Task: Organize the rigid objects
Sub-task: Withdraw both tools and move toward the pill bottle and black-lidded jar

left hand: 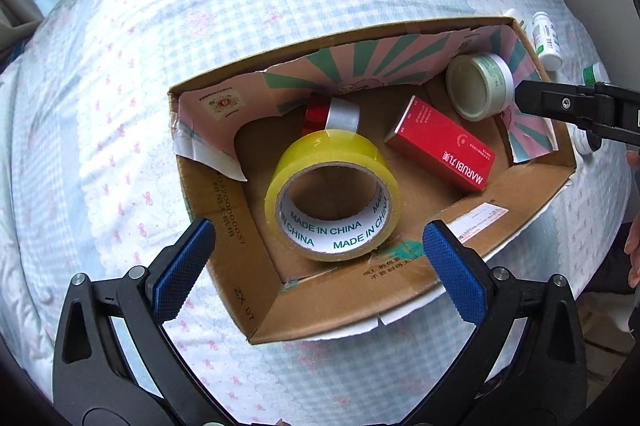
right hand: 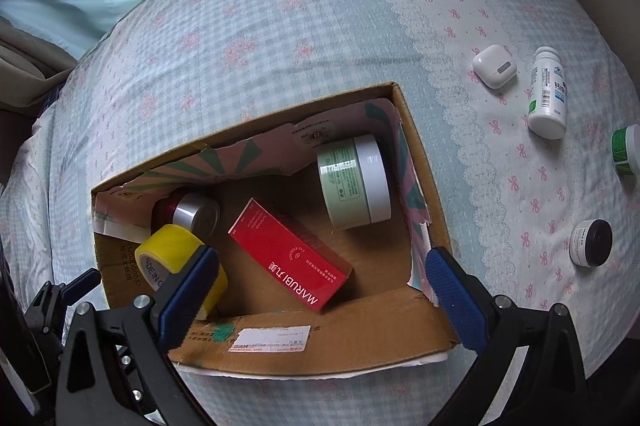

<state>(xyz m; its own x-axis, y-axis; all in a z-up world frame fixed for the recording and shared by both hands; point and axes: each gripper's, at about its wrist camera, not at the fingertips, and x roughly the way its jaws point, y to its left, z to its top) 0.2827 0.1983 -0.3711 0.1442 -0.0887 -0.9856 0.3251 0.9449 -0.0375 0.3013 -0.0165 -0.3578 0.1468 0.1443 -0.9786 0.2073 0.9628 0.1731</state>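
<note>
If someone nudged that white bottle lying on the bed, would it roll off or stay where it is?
The white bottle lies on its side and looks round, so a nudge across its length would probably start it rolling. The soft checked bedsheet would likely slow it soon. Its smooth plastic may slip a little between gripper pads.

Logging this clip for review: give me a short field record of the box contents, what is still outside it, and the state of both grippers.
surface: checked bedspread
container: cardboard box, open top
inside box: yellow tape roll, red carton, green jar on its side, red and silver can
outside box: white earbud case, white bottle, dark-lidded jar
left gripper: open, empty
right gripper: open, empty
</note>
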